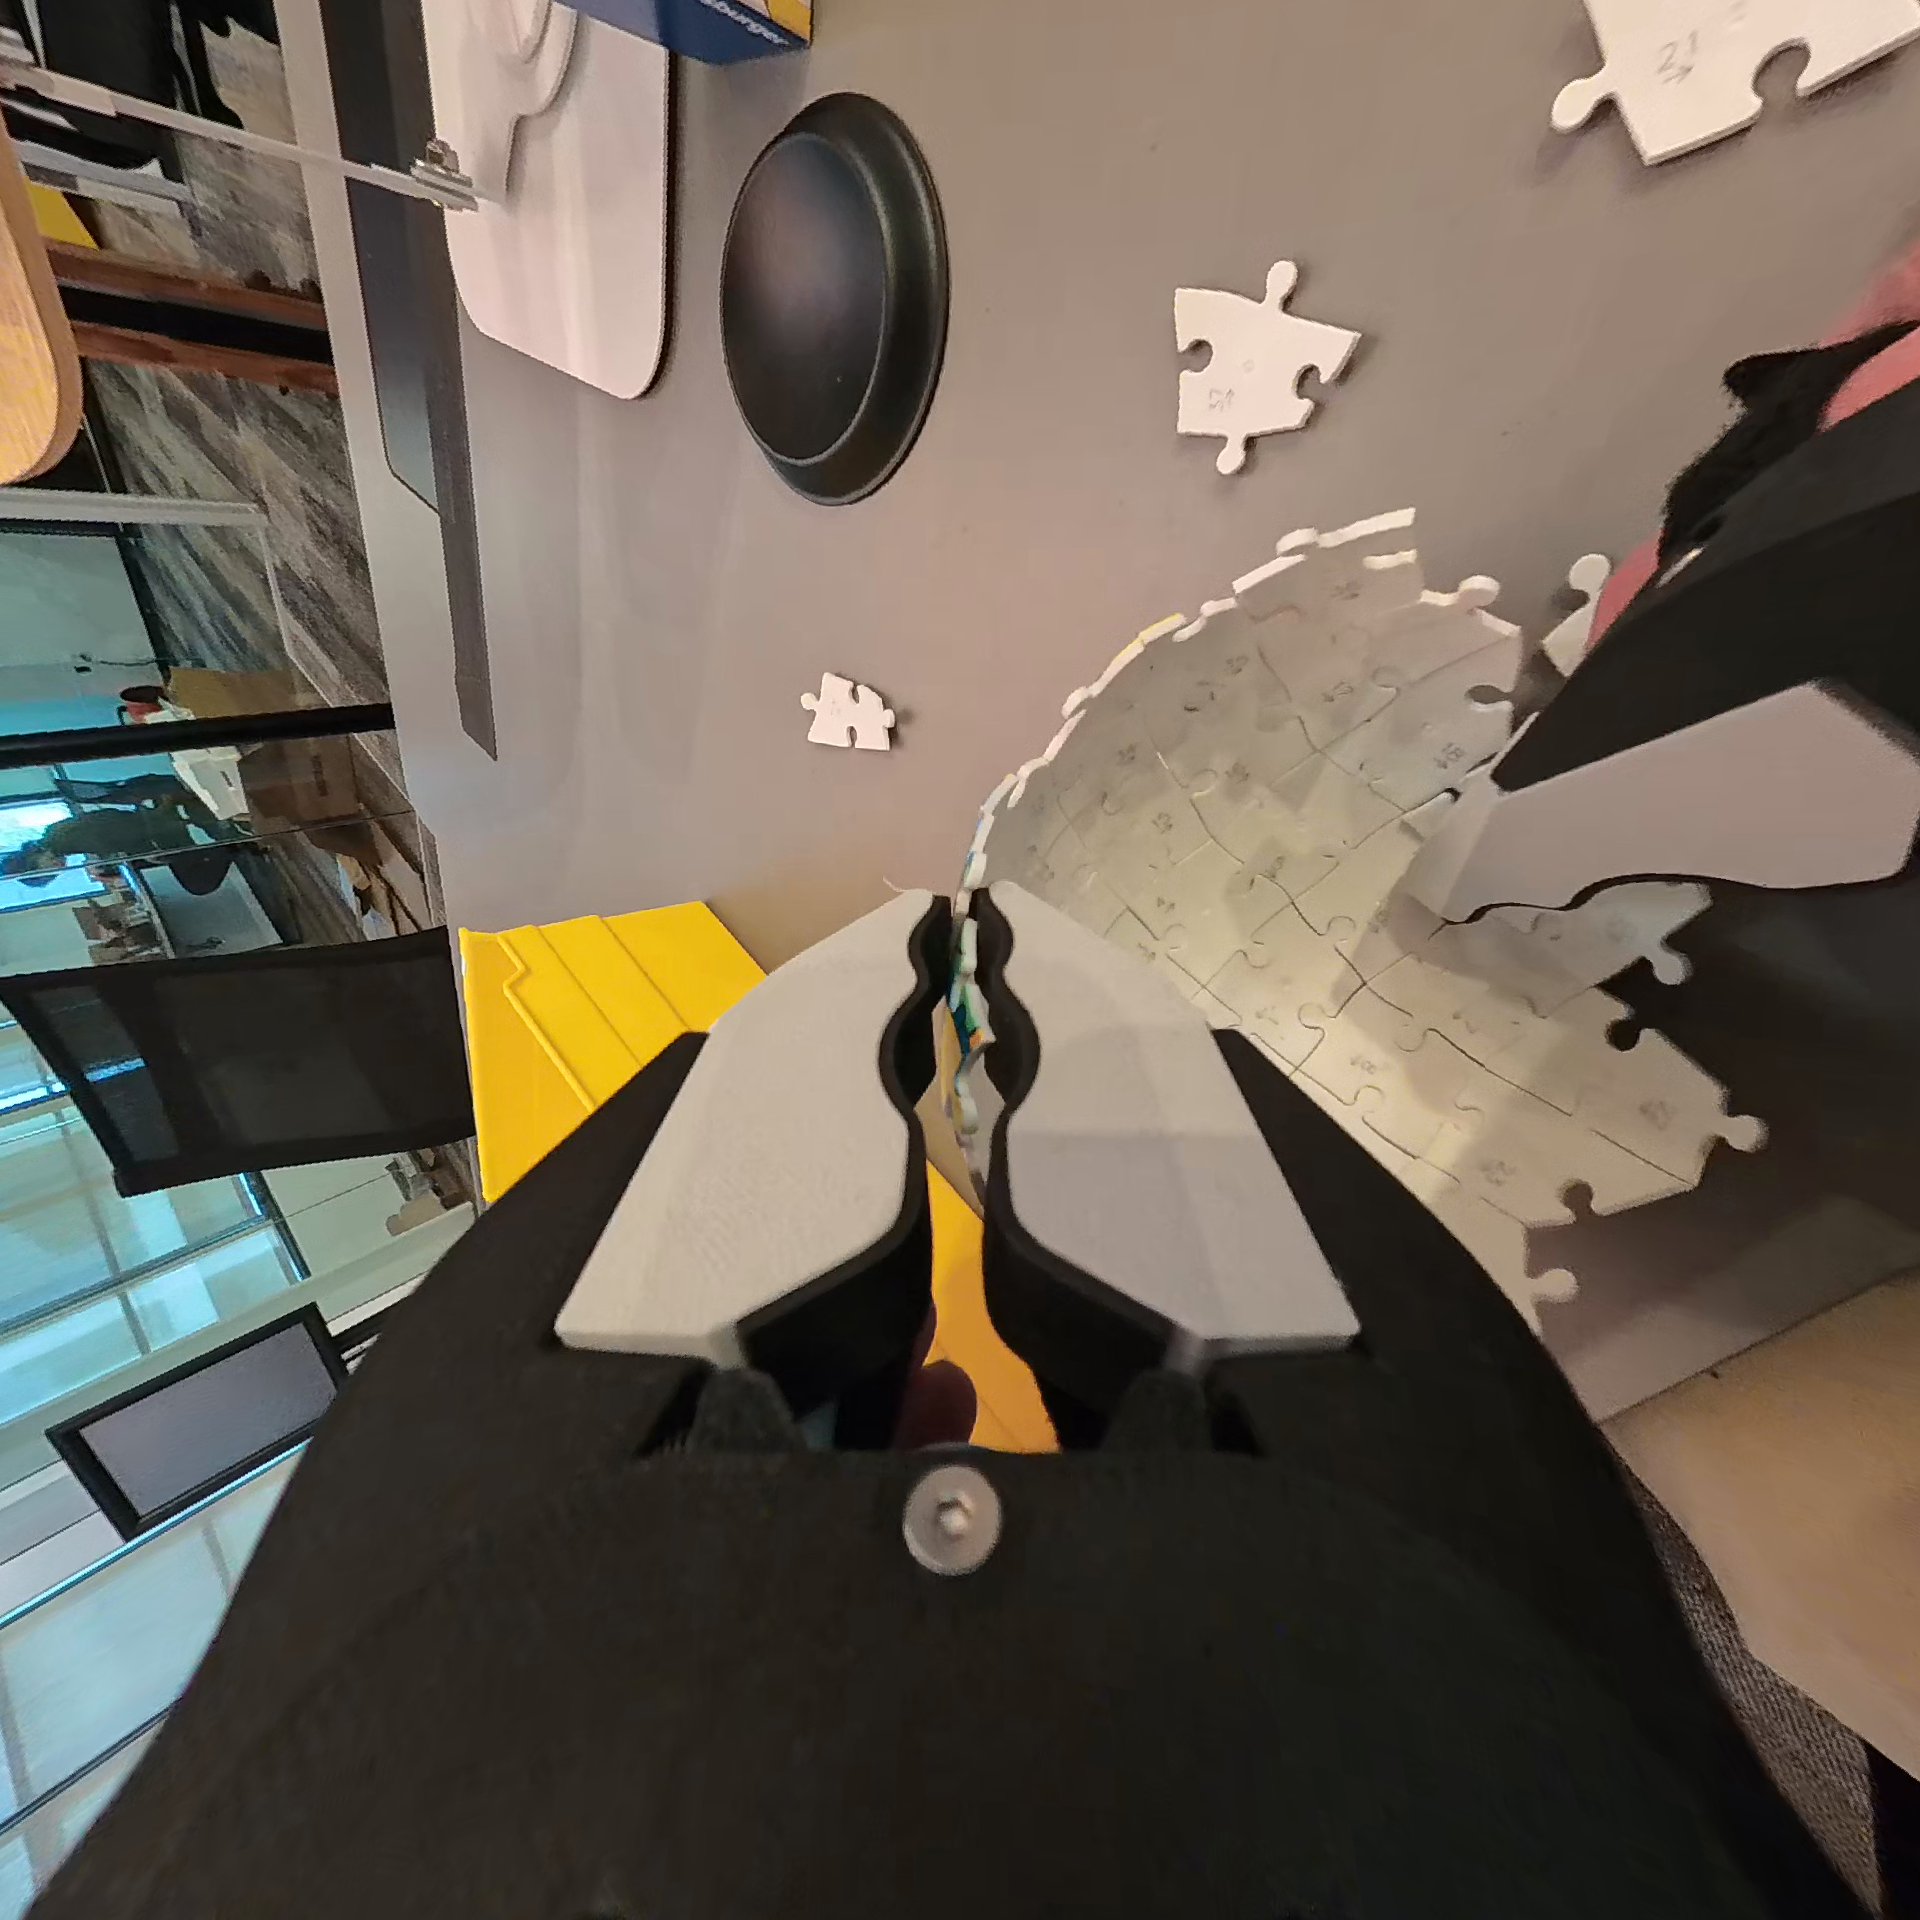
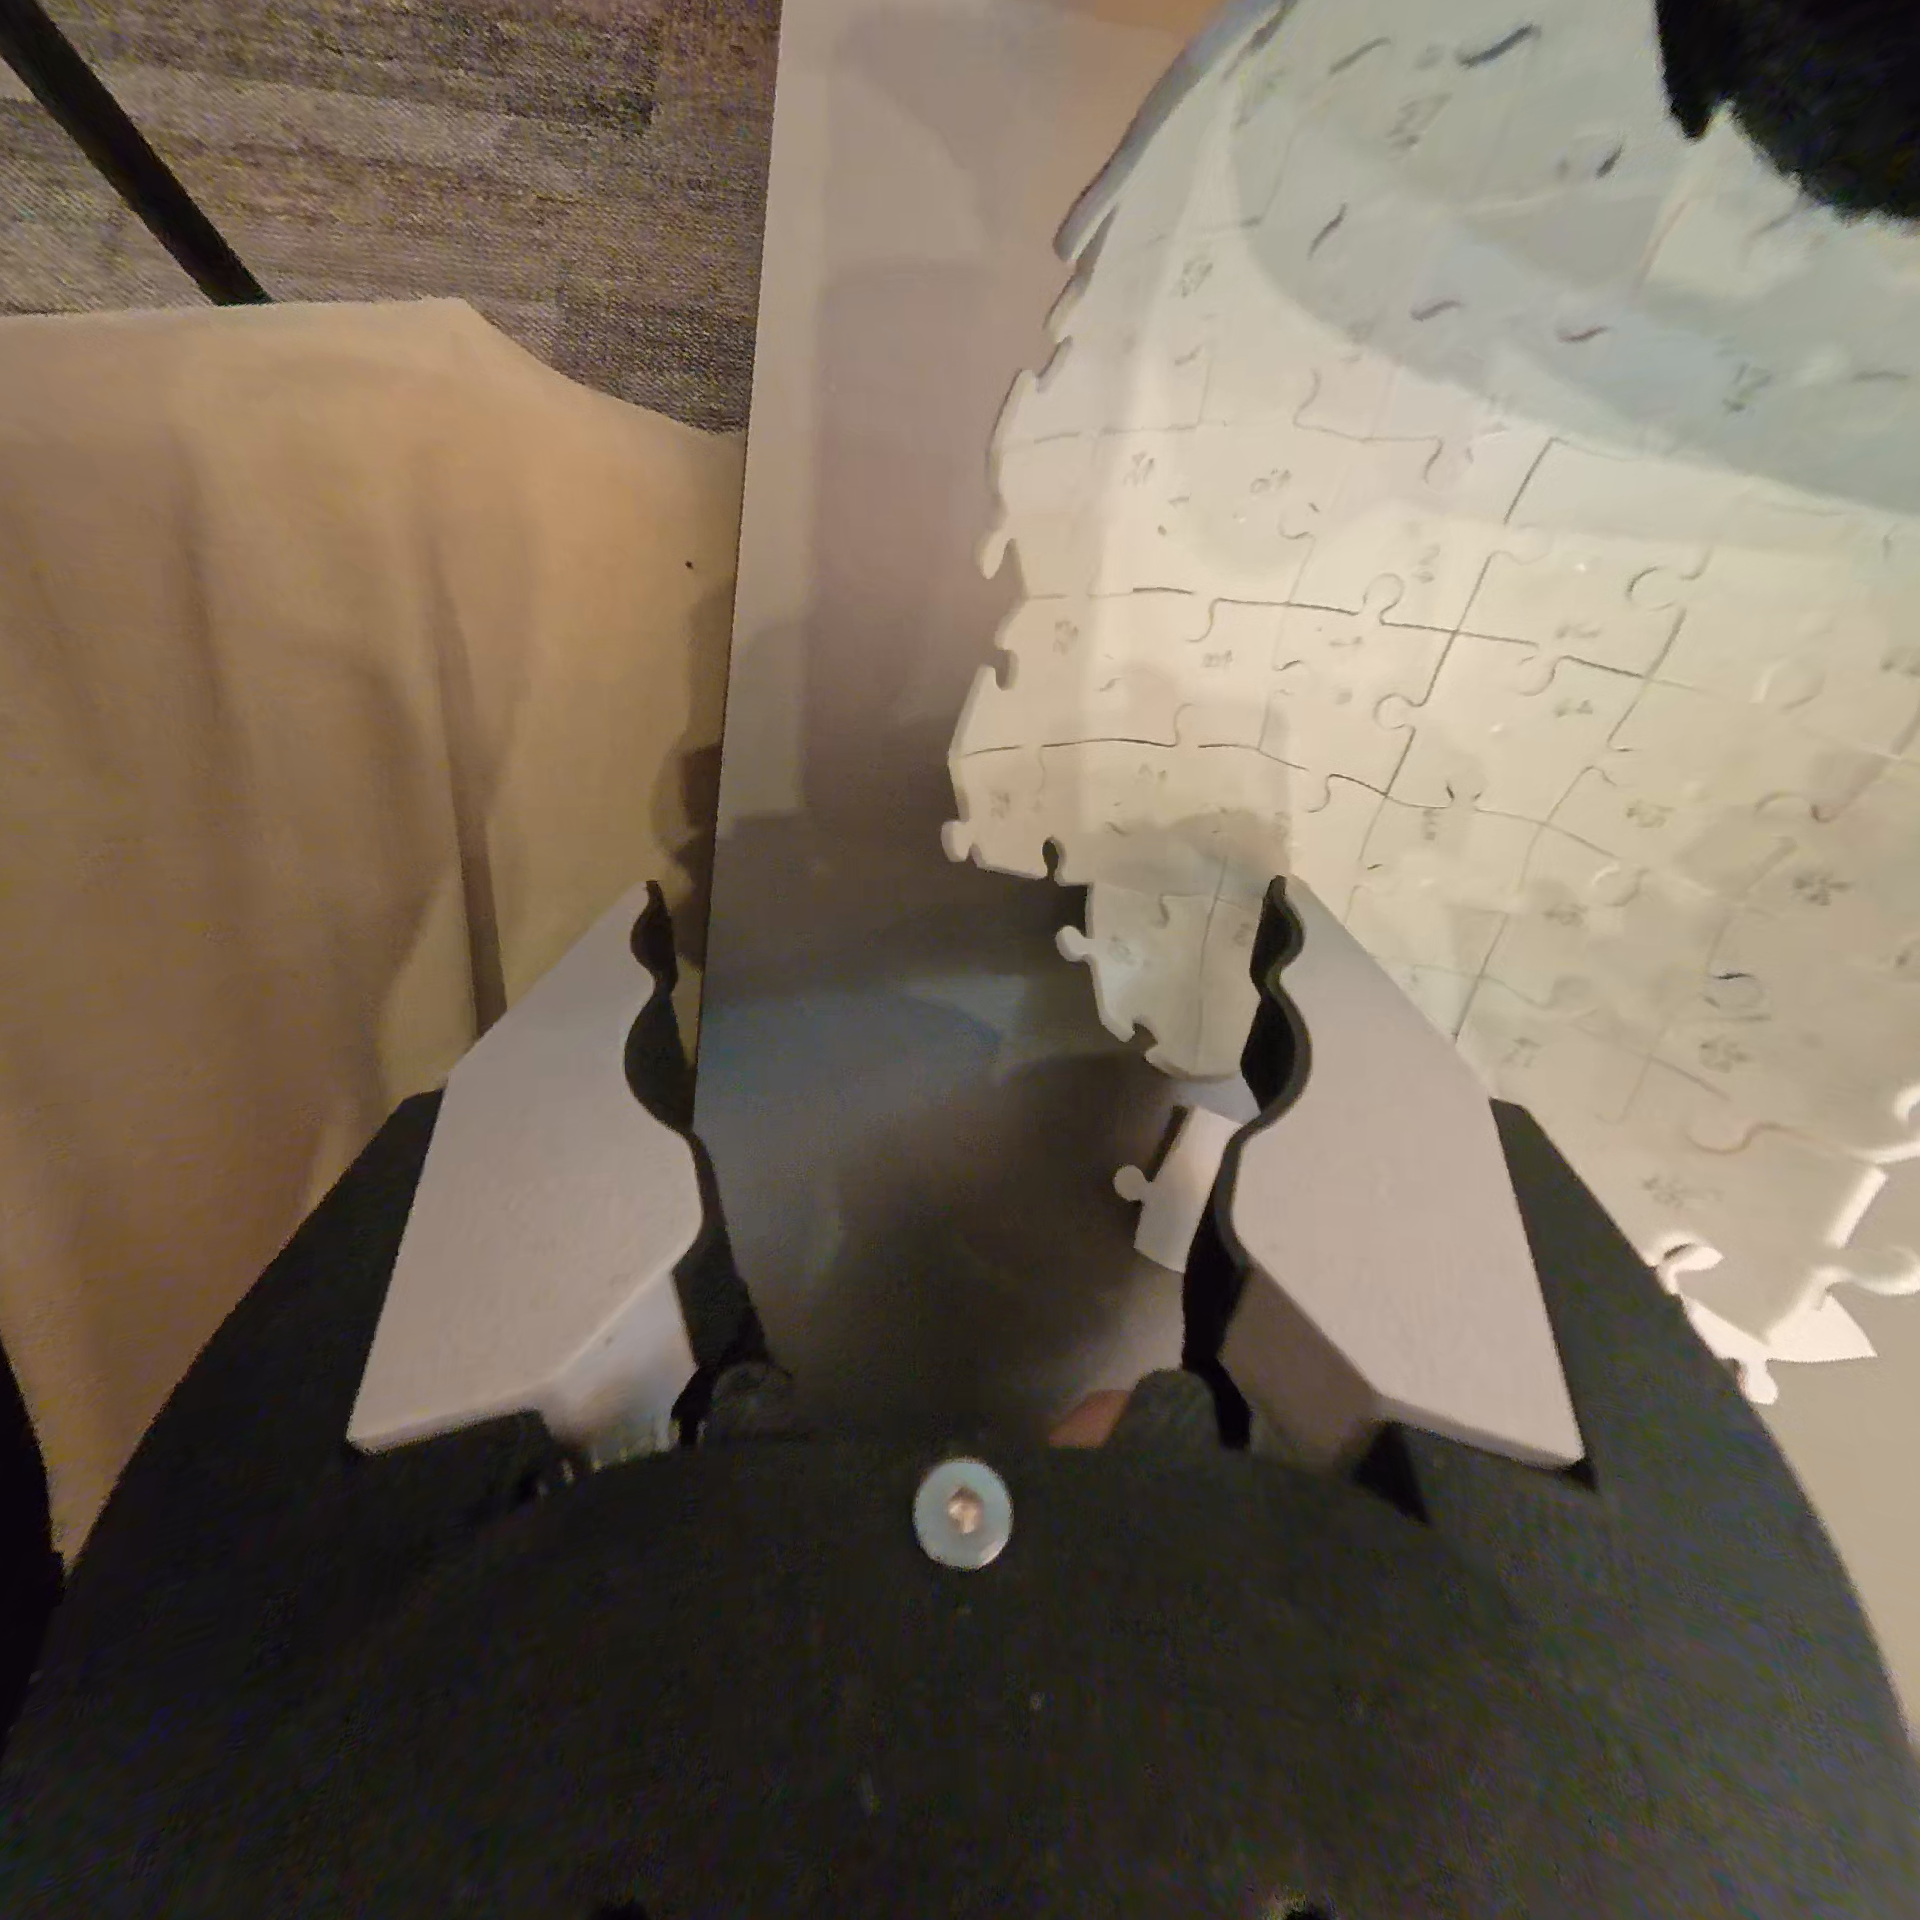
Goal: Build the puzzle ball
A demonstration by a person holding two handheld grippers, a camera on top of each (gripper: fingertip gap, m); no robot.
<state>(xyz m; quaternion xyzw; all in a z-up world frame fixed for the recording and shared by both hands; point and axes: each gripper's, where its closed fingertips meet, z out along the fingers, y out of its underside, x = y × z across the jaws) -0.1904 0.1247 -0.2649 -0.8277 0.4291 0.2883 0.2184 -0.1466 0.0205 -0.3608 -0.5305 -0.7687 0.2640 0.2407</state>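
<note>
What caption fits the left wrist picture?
Left gripper pinches the half-built puzzle ball's rim above a grey table.

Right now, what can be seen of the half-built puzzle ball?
The puzzle ball is a curved, open shell of interlocked pieces, its pale inner face showing faint markings. The rim is ragged with tabs and notches; a sliver of coloured outer face shows at the edge. The left gripper is shut on that rim. The open right gripper is beside the opposite edge, with one finger over the shell's inside.

Puzzle shell [image 2: 1455, 675] cut off at edge; numbers too blurred.
</note>
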